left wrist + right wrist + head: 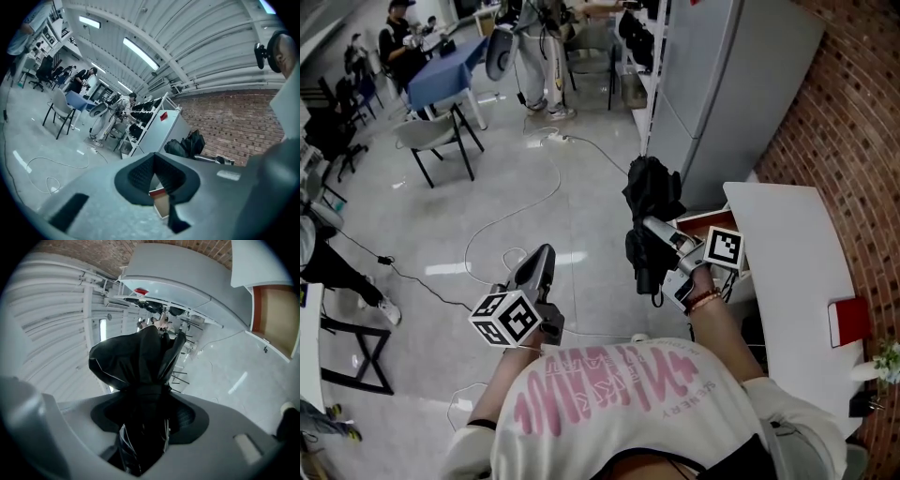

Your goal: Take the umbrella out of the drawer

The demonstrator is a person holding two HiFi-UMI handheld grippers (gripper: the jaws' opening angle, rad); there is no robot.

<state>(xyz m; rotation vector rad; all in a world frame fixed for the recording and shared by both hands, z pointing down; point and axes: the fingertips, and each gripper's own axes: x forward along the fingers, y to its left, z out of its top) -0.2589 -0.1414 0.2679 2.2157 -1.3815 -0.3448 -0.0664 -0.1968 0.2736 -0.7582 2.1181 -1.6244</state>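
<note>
Visibly, right hand-held gripper [146, 401] clamps black umbrella [133, 357].

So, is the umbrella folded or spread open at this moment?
Folded. The black umbrella is a loose bundle, its canopy gathered around the shaft and not stretched out, and the right gripper is shut on its middle.

Two grippers [542, 255] [651, 227], one black umbrella [649, 192], one open drawer [705, 221], one white tabletop [787, 253], one tall grey cabinet [722, 84].
</note>
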